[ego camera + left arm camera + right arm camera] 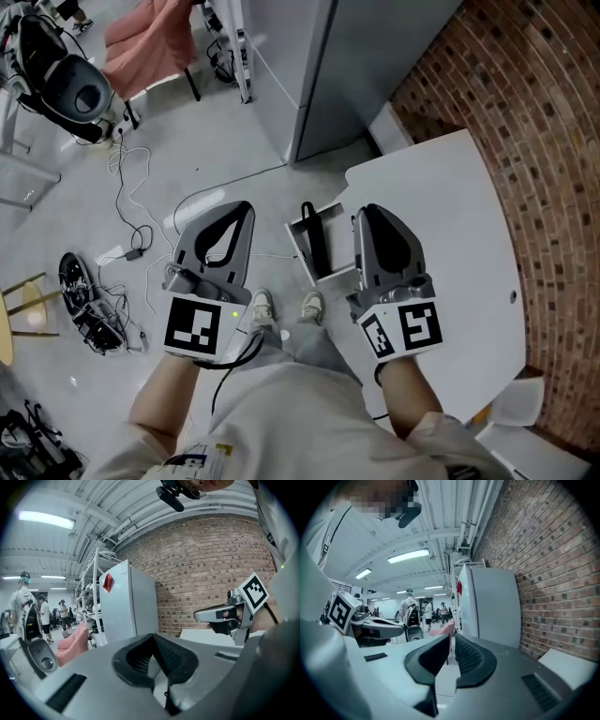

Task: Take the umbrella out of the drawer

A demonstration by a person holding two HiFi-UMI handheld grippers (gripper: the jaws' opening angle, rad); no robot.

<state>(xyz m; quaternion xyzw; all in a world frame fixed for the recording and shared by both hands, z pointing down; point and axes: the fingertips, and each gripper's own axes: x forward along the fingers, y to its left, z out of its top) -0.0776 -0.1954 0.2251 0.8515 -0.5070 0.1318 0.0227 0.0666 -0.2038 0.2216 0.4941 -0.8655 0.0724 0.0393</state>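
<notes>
Umbrella (316,246), black and folded, lies lengthwise in the open white drawer (296,240), its strap loop at the drawer's 12 o'clock end. The drawer juts from the 9 o'clock edge of the white table (450,244).

The right gripper (366,211) hangs at the drawer's 3 o'clock, covering its near right corner, with its jaws closed together and nothing between them. The left gripper (247,208) is at the drawer's 9 o'clock, a little apart from it over bare floor, with its jaw tips meeting and empty. Both forearms come in from 6 o'clock, and both grippers point toward 12 o'clock, roughly level and side by side, with the marker cubes toward the wrists.

The person's two shoes (262,305) show at 6 o'clock of the drawer, between the grippers. A grey cabinet (319,66) stands at 12 o'clock and a brick wall (544,141) runs past the table at 3 o'clock. Loose cables (127,202) trail over the floor at 9 o'clock, beyond the left gripper.
</notes>
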